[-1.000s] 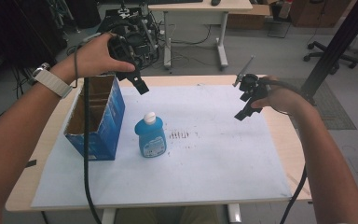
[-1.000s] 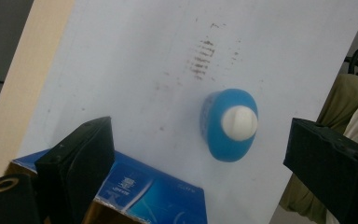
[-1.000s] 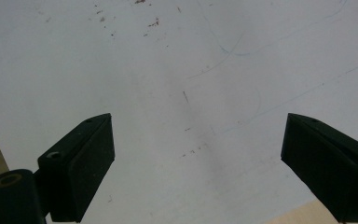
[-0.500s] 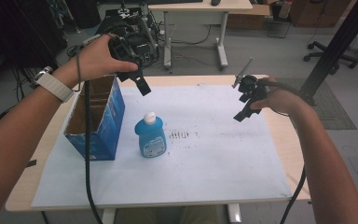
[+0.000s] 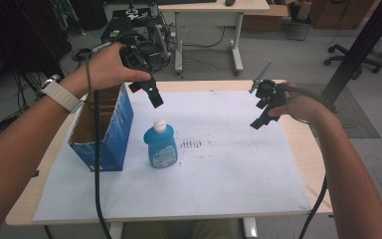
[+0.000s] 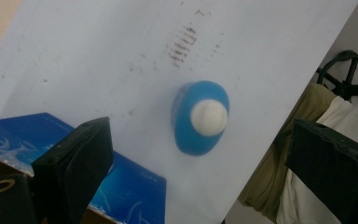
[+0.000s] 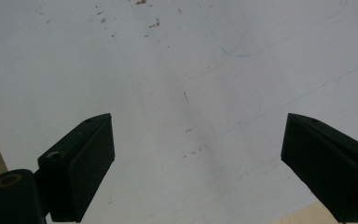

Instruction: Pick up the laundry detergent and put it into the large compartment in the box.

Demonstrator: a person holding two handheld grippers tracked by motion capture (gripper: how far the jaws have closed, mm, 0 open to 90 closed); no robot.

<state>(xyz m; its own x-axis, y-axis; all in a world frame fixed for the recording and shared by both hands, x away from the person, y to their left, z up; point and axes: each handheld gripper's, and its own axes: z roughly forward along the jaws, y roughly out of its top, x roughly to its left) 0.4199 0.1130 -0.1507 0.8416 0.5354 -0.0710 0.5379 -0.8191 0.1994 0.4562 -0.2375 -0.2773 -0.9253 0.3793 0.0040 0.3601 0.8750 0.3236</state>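
Note:
A blue bottle (image 5: 161, 145) with a white cap stands upright on the white sheet (image 5: 229, 174), just right of an open blue cardboard box (image 5: 107, 132). My left gripper (image 5: 151, 93) hovers open above and slightly behind the bottle, apart from it. In the left gripper view the bottle (image 6: 200, 116) is seen from above between the wide-apart jaws of that gripper (image 6: 200, 172), with the box (image 6: 126, 186) at lower left. My right gripper (image 5: 264, 110) is held open over the sheet's right side. The right gripper view has bare sheet (image 7: 191, 93) between that gripper's (image 7: 196, 163) jaws.
The sheet covers most of a wooden table (image 5: 306, 149). A patch of dark smudges (image 5: 191, 144) marks the sheet right of the bottle. Behind the table are a desk (image 5: 214, 7), cables and equipment (image 5: 144, 30). A black post (image 5: 358, 50) rises at the right.
My left gripper has drifted slightly down and right, closer to the bottle. The right gripper, bottle and box have stayed put.

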